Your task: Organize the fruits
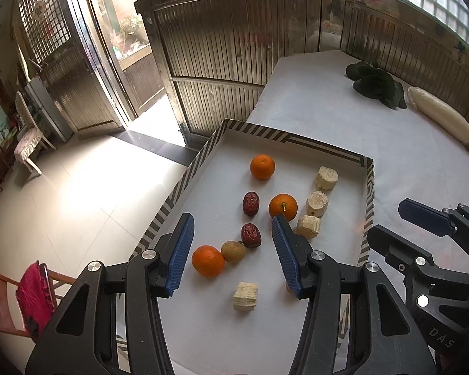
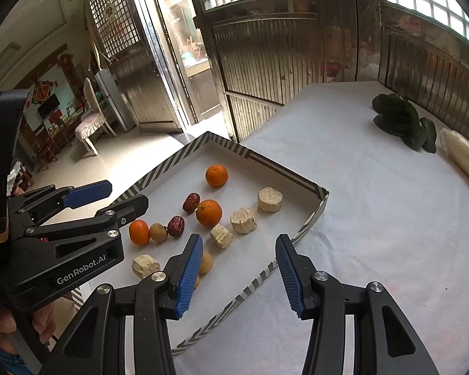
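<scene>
A white tray with a striped rim (image 1: 297, 139) (image 2: 284, 168) holds three oranges (image 1: 262, 166) (image 1: 283, 207) (image 1: 208, 261), two red dates (image 1: 250, 203) (image 1: 251, 235), a brown longan (image 1: 233, 251) and several pale cut chunks (image 1: 326, 177) (image 1: 245, 296). My left gripper (image 1: 233, 250) is open and empty above the tray's near part, with the longan and a date between its fingers in view. My right gripper (image 2: 239, 268) is open and empty over the tray's near right rim. A second longan (image 2: 205, 262) lies partly behind its left finger (image 2: 189, 276).
The tray sits at the left edge of a white-covered table (image 2: 375, 218). Dark leafy greens (image 1: 375, 82) (image 2: 403, 122) and a white radish (image 1: 441, 118) (image 2: 466, 156) lie at the table's far right by the wooden wall. The floor drops away on the left.
</scene>
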Demonstrator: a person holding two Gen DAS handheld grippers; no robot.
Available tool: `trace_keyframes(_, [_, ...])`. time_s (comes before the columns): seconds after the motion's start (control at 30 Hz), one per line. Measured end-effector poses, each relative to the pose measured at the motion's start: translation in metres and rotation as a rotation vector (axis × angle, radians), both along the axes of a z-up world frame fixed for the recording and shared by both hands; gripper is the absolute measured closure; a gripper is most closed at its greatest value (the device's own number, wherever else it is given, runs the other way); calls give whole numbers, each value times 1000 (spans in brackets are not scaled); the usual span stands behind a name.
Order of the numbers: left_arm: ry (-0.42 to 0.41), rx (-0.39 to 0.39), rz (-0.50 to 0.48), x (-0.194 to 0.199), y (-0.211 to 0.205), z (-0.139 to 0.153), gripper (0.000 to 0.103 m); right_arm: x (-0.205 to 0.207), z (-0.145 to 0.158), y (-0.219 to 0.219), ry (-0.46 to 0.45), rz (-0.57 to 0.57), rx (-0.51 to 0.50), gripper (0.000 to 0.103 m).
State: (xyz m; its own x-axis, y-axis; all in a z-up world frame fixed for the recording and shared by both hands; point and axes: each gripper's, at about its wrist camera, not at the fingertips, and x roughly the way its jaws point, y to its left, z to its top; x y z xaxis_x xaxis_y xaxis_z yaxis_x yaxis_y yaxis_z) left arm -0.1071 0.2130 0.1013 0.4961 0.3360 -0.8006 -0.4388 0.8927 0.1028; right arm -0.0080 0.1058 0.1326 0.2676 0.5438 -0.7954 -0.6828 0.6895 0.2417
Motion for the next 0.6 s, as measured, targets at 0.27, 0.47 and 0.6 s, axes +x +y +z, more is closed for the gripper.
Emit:
trace_keyframes(0.27, [7,11,2,1,0,-2,51,0,-1,-1,4,-5,2,56])
trace_keyframes(0.47, [11,37,-3,2,-3,-3,51,1,-2,-2,11,-13,3,56])
trace_keyframes(0.6, [14,27,-15,5,-6,-2,51,2,-1,-7,10,-26,3,56])
